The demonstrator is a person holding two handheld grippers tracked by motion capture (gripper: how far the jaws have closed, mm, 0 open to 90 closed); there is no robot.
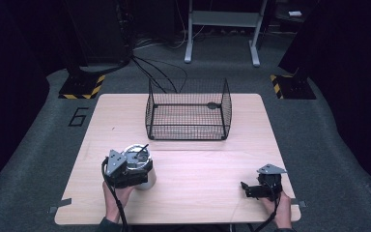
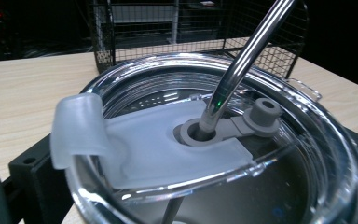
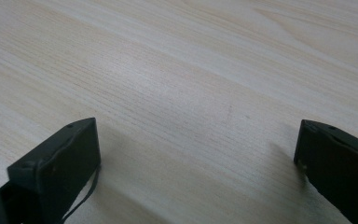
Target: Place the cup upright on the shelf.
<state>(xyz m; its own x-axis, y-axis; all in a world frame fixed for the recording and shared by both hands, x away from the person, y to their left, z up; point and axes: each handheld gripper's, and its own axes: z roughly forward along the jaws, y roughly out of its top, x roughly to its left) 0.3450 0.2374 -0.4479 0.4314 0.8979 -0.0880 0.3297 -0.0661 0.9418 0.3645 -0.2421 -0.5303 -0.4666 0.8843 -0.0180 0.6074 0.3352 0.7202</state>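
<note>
A steel tumbler (image 1: 141, 169) with a clear lid (image 2: 279, 186) and a metal straw (image 2: 242, 60) stands upright at the table's front left. My left gripper (image 1: 140, 175) is shut on it, its black fingers (image 2: 30, 175) pressed against the cup's sides just below the rim. The straw leans through a grey grommet in the lid, and a frosted flap stands up at the lid's left. My right gripper (image 1: 246, 188) rests low at the front right, its jaws (image 3: 198, 154) open wide over bare wood with nothing between them.
A black wire basket (image 1: 188, 112) stands open-topped at the far middle of the wooden table (image 1: 198, 159). A person's hands hold both grippers at the near edge. Beyond the table are grey carpet, cables and stand bases.
</note>
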